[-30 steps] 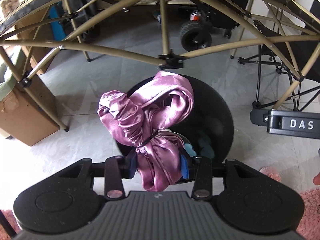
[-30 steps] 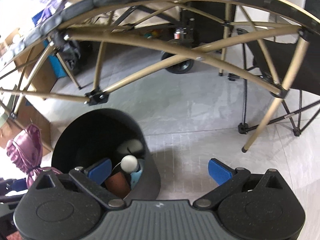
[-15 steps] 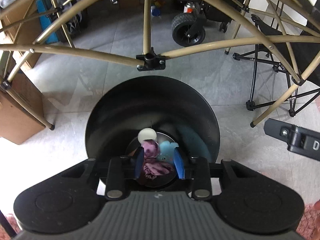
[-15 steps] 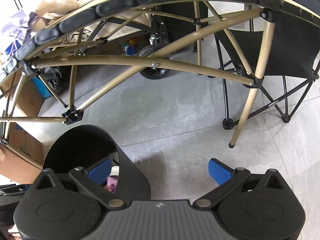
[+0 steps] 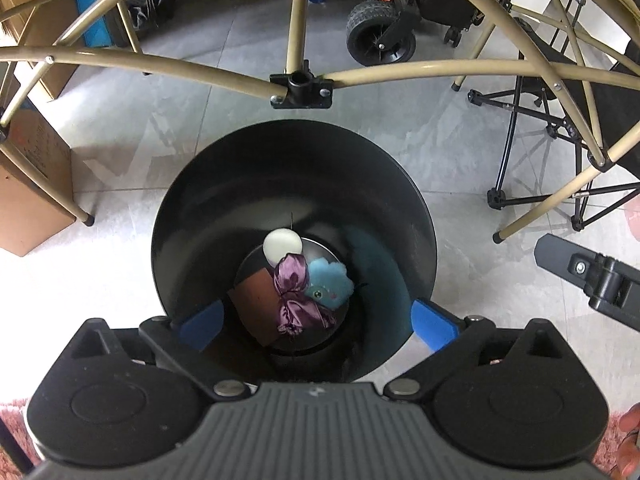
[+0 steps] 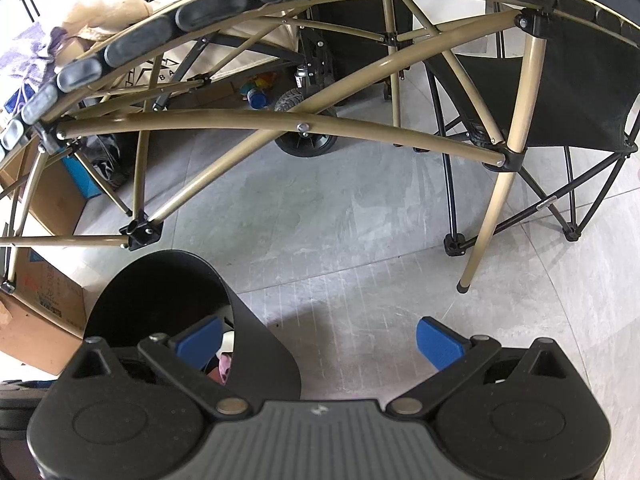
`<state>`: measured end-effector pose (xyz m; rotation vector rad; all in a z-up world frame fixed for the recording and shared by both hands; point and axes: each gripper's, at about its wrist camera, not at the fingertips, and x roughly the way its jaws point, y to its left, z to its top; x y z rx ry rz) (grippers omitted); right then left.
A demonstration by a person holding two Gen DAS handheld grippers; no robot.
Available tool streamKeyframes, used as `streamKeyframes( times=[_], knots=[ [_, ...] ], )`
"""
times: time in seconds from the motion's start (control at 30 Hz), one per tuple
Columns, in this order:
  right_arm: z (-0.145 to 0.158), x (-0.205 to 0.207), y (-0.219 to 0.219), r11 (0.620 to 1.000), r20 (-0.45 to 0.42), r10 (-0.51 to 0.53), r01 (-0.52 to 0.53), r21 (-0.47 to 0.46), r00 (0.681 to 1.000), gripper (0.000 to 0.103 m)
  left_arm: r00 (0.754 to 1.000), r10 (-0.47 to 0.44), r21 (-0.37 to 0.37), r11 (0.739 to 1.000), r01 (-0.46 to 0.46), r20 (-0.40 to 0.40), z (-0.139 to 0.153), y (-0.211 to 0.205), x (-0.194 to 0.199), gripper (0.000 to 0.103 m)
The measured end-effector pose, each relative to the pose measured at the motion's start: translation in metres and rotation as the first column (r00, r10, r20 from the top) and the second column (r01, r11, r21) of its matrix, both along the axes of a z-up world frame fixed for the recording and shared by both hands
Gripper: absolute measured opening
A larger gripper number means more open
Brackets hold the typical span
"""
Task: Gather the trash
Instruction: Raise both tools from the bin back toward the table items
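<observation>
A black round trash bin (image 5: 200,208) stands on the grey tile floor, directly below my left gripper (image 5: 318,324), which is open and empty over its mouth. At the bin's bottom lie a crumpled purple satin cloth (image 5: 296,300), a blue fluffy toy (image 5: 330,282), a white ball (image 5: 282,246) and a brown flat piece (image 5: 256,304). My right gripper (image 6: 318,338) is open and empty to the right of the bin (image 6: 264,344), its left finger over the bin's rim. A bit of pink shows inside the bin there.
A folding table's tan metal frame (image 5: 300,84) arches over the floor behind the bin. A cardboard box (image 5: 28,188) stands at left. A black folding chair (image 6: 560,92) and a wheeled cart (image 5: 378,32) stand behind. A pink rug edge (image 5: 628,216) is at right.
My left gripper held the purple cloth above the bin, lowered it in, then opened; the cloth now lies at the bin's bottom. The right gripper has tilted up and drifted right.
</observation>
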<state>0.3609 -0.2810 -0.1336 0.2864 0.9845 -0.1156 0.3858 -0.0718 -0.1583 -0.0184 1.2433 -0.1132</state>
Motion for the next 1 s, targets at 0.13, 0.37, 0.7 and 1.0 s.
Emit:
streamKeyframes(
  times=[0.13,0.37,0.7,1.0],
  knots=[
    [0.000,0.000,0.000,1.000,0.000,0.001,-0.001,0.000,1.000,0.103,1.000,-0.005,0.006,1.000,0.005,0.004,0.001,-0.002,-0.001,0.103],
    [0.001,-0.001,0.000,1.000,0.004,-0.001,0.001,0.001,1.000,0.103,1.000,-0.016,0.006,1.000,0.016,0.014,0.002,-0.003,-0.003,0.103],
    [0.002,-0.002,0.000,1.000,0.007,0.000,0.000,0.002,1.000,0.103,0.999,-0.024,0.004,1.000,0.024,0.026,0.004,-0.004,-0.004,0.103],
    [0.007,-0.006,0.001,1.000,0.022,0.013,-0.013,0.010,1.000,0.103,0.997,-0.040,0.003,0.999,0.040,0.063,0.013,-0.002,-0.009,0.103]
  ],
)
